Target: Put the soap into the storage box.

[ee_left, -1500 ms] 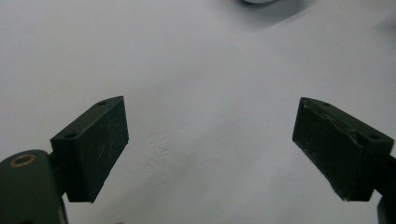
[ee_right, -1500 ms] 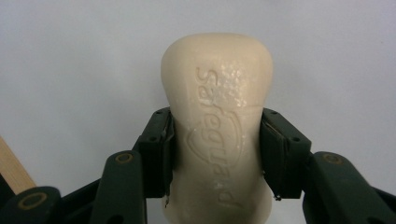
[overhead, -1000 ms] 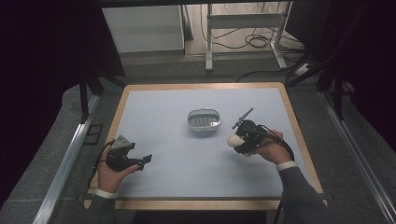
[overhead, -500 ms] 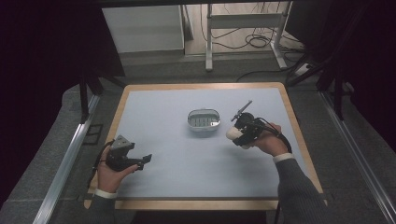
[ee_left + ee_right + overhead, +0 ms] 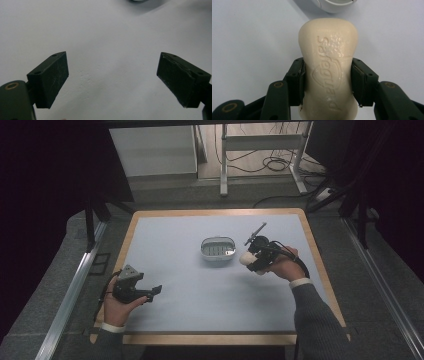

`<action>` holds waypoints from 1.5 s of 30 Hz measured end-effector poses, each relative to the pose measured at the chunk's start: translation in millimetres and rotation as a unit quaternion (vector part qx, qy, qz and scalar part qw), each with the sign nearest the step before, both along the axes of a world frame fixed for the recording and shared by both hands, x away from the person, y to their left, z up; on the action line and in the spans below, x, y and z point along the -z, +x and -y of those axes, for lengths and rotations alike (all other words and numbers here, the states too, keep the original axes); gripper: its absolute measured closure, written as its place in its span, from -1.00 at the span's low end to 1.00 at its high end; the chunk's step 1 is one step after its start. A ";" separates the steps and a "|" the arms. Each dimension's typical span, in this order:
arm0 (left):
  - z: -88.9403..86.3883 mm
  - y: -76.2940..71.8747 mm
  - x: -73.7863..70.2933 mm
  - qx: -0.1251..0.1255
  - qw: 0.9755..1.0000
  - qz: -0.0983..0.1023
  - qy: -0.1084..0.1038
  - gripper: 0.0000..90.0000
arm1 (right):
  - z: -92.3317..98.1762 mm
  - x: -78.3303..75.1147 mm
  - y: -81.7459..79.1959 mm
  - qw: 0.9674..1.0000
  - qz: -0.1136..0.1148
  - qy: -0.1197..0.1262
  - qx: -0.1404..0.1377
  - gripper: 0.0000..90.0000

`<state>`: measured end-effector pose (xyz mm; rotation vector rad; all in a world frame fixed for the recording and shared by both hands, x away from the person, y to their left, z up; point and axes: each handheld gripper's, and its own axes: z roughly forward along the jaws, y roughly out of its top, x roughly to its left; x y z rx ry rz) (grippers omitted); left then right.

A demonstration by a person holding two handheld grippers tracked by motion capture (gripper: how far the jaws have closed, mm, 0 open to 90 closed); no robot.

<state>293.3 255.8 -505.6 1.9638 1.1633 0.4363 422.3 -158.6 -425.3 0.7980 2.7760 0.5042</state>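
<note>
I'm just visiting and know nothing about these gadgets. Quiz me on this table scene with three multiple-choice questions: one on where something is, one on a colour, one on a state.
1. Where is the soap dish?
A. near the middle of the table
B. at the table's near left corner
C. on the floor

2. What colour is the bar of soap?
A. bright green
B. cream
C. black

3. How is the left gripper?
A. shut on the soap
B. shut on the dish
C. open, with nothing between its jaws

Right letters: 1 A, the high view shows the dish about mid-table, just left of the right gripper. 2 B, the right gripper view shows a cream bar clamped between the black jaws. 3 C, the left gripper view shows its jaws wide apart over bare table.
</note>
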 end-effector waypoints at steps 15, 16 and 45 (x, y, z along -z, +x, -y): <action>0.1 0.5 1.0 0.003 1.000 -0.004 0.001 -0.76 | -10.7 -6.8 14.6 1.000 0.011 0.006 -0.006 0.10; 0.2 0.5 1.1 0.003 1.000 -0.004 0.001 -0.76 | -11.3 -6.8 15.3 1.000 0.011 0.005 -0.006 0.10; 3.9 -0.2 0.4 0.009 1.000 -0.002 0.004 -0.76 | -25.2 -16.0 41.8 1.000 0.016 0.014 -0.014 0.11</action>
